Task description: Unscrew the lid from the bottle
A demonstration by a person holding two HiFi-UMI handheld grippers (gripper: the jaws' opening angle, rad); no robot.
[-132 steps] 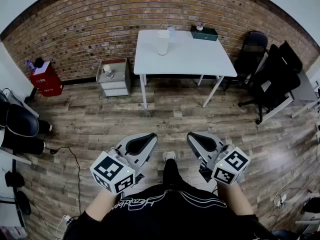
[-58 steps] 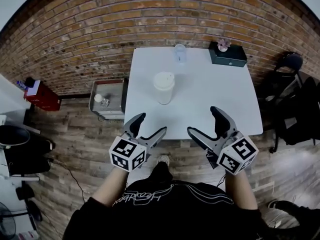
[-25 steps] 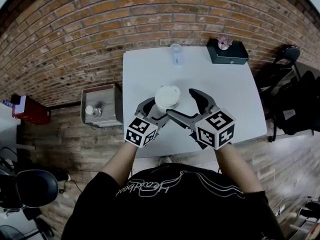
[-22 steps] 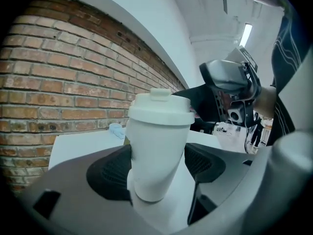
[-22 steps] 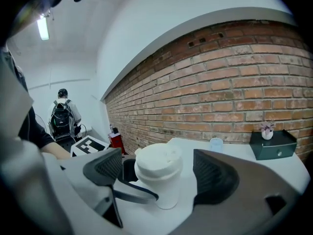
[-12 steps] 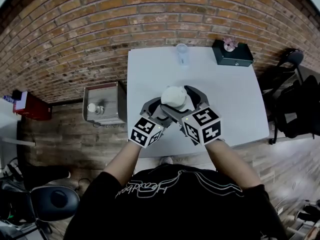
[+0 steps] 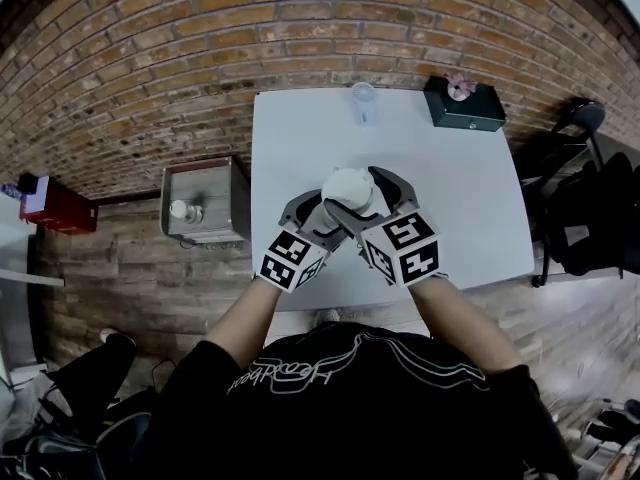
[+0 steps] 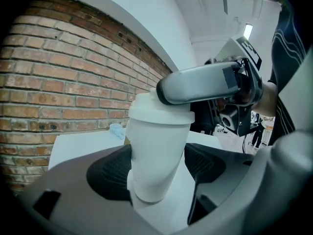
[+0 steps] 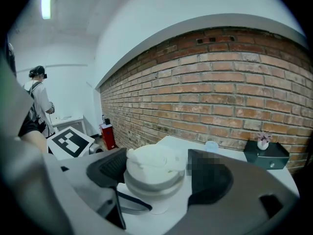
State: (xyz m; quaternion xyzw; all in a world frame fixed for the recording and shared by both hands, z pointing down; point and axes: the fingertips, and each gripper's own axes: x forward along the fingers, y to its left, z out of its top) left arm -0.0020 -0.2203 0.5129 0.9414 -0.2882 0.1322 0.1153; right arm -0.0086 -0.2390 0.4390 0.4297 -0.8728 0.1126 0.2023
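Light plastic bottle (image 8: 156, 151) at desk (image 7: 470, 188) centre, likely slippery; left claw (image 8: 156, 165) clamps body; right claw (image 9: 156, 173), jaws just closing, pinches lid (image 9: 154, 168) rim, best twisting hold.

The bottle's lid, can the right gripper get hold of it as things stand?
Probably yes: the right gripper straddles the lid, its jaws have just been closing and the pads look to touch its sides. The left gripper grips the bottle below.

Black shirt (image 7: 340, 408) with white lettering (image 7: 290, 376)
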